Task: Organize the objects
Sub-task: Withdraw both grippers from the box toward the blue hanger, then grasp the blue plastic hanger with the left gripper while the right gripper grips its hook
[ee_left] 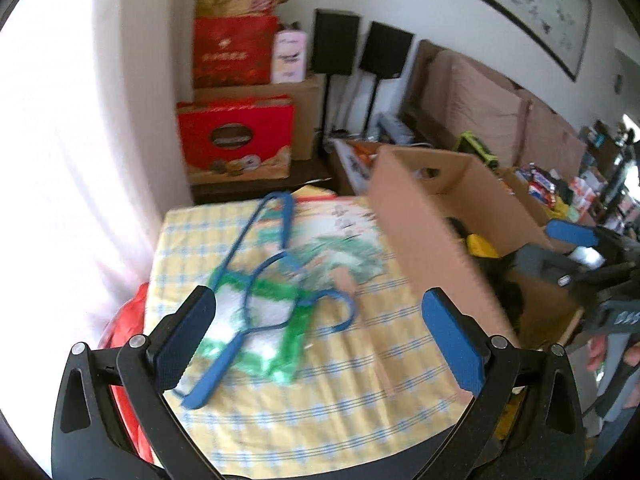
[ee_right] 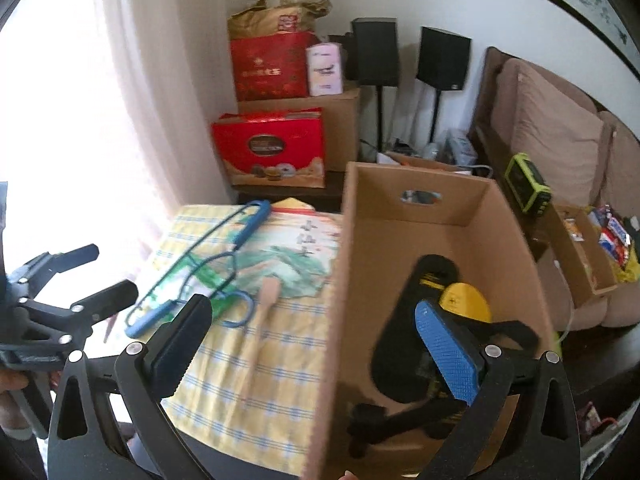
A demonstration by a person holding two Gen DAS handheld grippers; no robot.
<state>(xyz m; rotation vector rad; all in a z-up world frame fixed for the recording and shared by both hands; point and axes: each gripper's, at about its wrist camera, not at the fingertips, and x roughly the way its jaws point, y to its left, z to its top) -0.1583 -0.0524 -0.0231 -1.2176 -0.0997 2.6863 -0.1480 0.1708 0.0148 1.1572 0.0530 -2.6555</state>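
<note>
Open left claw [ee_left: 316,344], writing unreadable

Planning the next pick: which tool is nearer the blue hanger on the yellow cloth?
Left. The left tool hovers open right over the blue hanger; the right tool straddles the cardboard box wall, beside it.

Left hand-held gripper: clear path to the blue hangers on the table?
Probably yes. The left hand-held gripper is wide open and empty, with the blue hangers lying exposed on the checked cloth directly ahead; the cardboard box sits off to the side.
</note>
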